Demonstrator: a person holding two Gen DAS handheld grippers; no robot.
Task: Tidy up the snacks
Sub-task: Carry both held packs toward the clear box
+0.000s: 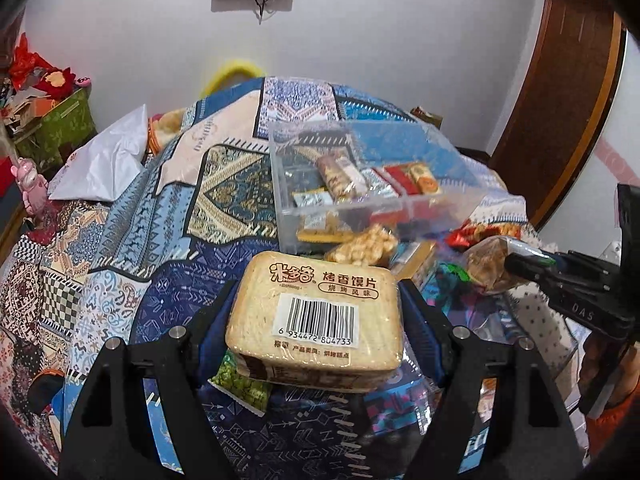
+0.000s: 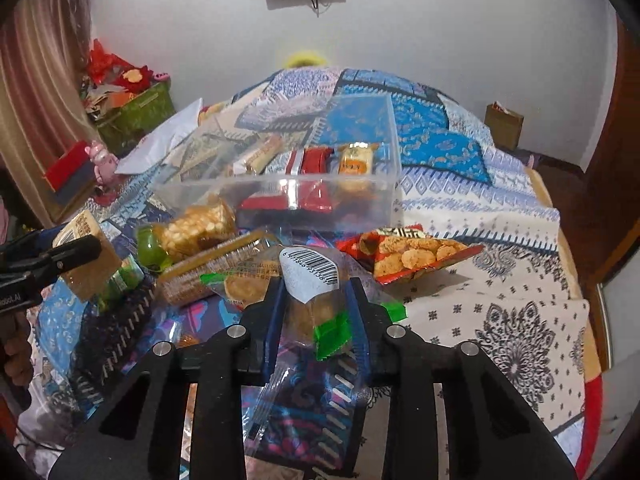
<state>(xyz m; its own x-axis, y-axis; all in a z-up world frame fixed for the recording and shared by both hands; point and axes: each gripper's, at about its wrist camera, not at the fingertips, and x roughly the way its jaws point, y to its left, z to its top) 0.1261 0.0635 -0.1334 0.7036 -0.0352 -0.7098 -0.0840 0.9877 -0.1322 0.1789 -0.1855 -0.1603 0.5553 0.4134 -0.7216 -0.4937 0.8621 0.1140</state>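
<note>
My left gripper [image 1: 318, 292] is shut on a tan pack of toasted bun slices [image 1: 316, 312] with a barcode label, held above the bedspread. It also shows at the left of the right wrist view [image 2: 86, 258]. My right gripper [image 2: 316, 282] is shut on a clear snack bag with green trim and a barcode [image 2: 310, 276]; it shows at the right of the left wrist view [image 1: 490, 268]. A clear plastic box [image 1: 360, 184] [image 2: 304, 168] ahead holds several wrapped snacks.
Loose snacks lie before the box: a puffed-rice bar [image 2: 196, 226], a long biscuit pack [image 2: 216, 270], a red snack bag [image 2: 412, 254], a green pea pack [image 1: 240, 390]. A white bag [image 1: 104, 164] lies left. A green box [image 2: 136, 114] stands by the wall.
</note>
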